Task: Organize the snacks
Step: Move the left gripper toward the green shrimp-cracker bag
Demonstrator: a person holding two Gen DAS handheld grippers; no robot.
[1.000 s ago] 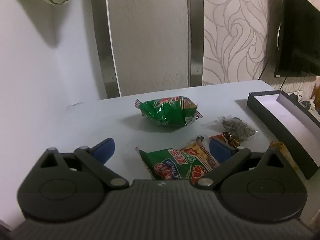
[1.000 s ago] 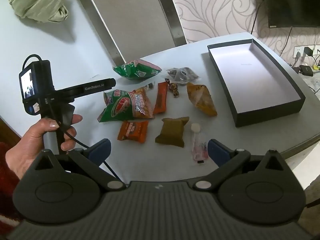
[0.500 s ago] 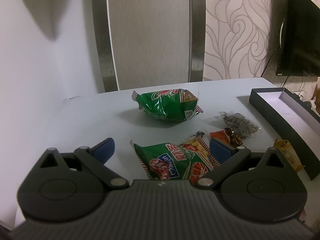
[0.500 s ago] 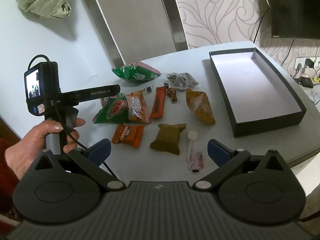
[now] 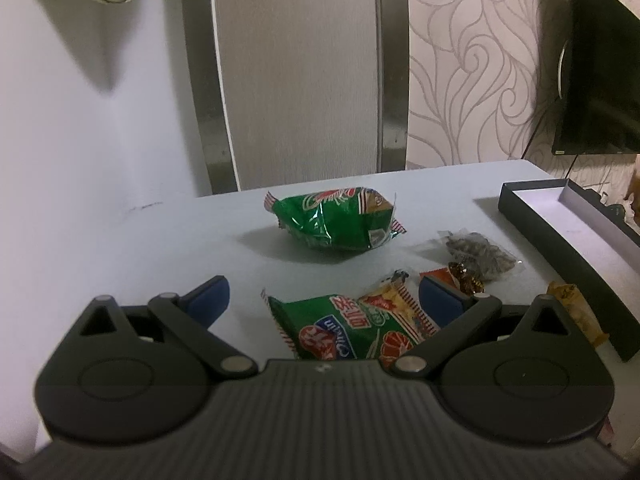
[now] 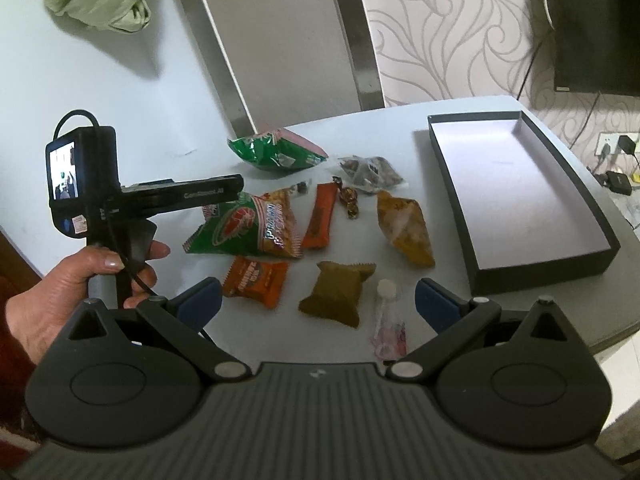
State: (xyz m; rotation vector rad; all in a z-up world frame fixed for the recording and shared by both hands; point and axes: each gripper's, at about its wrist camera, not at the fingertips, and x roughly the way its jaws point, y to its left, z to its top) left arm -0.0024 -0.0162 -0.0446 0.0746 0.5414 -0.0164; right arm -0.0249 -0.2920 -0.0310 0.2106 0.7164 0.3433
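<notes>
- The left gripper (image 5: 322, 298) hovers low over the table (image 5: 160, 248) with its blue-padded fingers (image 5: 206, 298) spread wide and nothing between them; in the right wrist view a hand (image 6: 80, 292) grips its handle.
- Just ahead of it and partly under its body lies a green prawn-cracker bag (image 5: 348, 326), flat, with red-and-white striped crimped ends and an orange patch on its right side.
- Farther back sits a second green bag (image 5: 338, 220), puffed up and glossy, well apart from the first.
- To the right lie a clear packet of dark pieces (image 5: 478, 250) and, touching it, a brown foil-wrapped candy (image 5: 464, 274).
- The right gripper (image 6: 316, 300) is held higher, jaws equally wide, holding nothing.
- Below it lie an orange wafer pack (image 6: 256, 280), an olive-brown wrapped cake (image 6: 338, 294) and a small clear pink sachet (image 6: 388, 320).
- Beyond these: an orange bar (image 6: 320, 216) and a yellow-orange pillow bag (image 6: 404, 228).
- The black open box (image 6: 560, 276) with a pale lining stands at the table's right side, no snack inside.
</notes>
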